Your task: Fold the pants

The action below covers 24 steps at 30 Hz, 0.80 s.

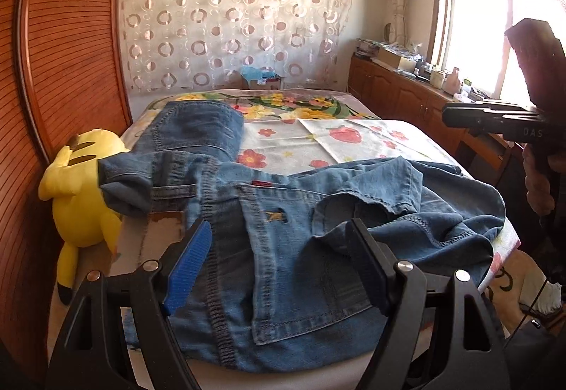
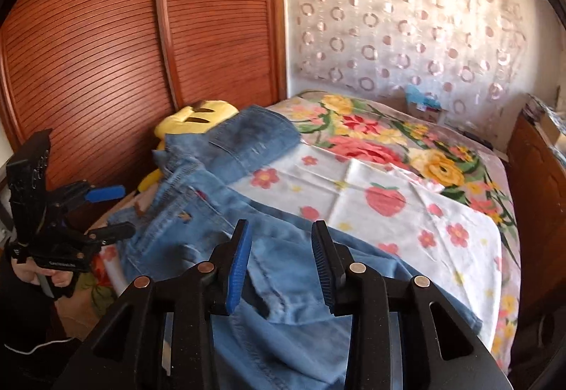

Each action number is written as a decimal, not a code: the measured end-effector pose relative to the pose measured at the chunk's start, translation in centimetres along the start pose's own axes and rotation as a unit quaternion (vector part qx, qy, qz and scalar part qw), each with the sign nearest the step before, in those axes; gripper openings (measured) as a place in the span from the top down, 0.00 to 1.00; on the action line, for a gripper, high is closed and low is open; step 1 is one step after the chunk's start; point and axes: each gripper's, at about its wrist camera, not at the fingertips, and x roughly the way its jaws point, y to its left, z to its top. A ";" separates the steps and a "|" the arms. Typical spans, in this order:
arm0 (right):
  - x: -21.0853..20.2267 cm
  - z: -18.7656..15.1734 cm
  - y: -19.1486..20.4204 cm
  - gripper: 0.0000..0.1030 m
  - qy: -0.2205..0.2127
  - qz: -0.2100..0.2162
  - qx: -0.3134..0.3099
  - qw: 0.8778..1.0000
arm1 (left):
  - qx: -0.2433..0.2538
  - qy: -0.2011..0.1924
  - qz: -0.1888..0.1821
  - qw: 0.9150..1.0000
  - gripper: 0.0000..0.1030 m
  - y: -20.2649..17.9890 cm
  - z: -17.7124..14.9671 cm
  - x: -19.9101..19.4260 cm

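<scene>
1. At the left of the left wrist view, a yellow plush toy (image 1: 83,188) lies against the wooden wardrobe (image 1: 70,36), crowding that side of the bed (image 1: 353,138).
2. The jeans (image 1: 283,213) sprawl rumpled across the lower centre, one leg flopped toward upper left, likely waiting to be straightened.
3. The left gripper (image 1: 279,266) hovers over them, fingers apart, gripping nothing.
4. The right gripper (image 2: 281,269) is likewise spread, empty.
5. Upper right, the flowered sheet lies bare: room for folding.

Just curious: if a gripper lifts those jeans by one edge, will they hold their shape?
Probably not. The jeans lie rumpled and creased on the bed, so they would likely sag and drape. Thick seams suggest heavy denim, unlikely to slip from ridged pads.
</scene>
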 end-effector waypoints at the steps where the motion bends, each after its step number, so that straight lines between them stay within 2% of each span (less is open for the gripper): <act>1: 0.0 -0.3 -0.4 0.65 0.003 -0.007 0.005 1.000 | 0.004 0.001 -0.006 1.000 0.24 -0.5 0.1 0.4; 5: -1.3 -2.6 -1.1 0.64 0.015 -0.023 0.029 0.999 | 0.021 0.007 -0.036 0.999 0.24 -2.4 0.6 2.0; 9: -0.4 -4.0 -1.2 0.63 0.035 -0.024 0.039 0.998 | 0.038 0.023 -0.066 0.997 0.31 -4.1 1.1 4.0; 14: 1.7 -5.2 -1.2 0.59 0.066 -0.019 0.050 0.996 | 0.040 0.050 -0.064 0.996 0.39 -4.9 1.1 6.6; 18: 3.5 -5.3 -0.4 0.56 0.077 -0.012 0.050 0.996 | 0.044 0.080 -0.065 0.994 0.44 -5.1 -0.1 7.7; 24: 5.0 -5.8 1.8 0.56 0.097 0.007 0.050 0.994 | 0.055 0.103 -0.070 0.991 0.44 -5.5 -2.3 7.7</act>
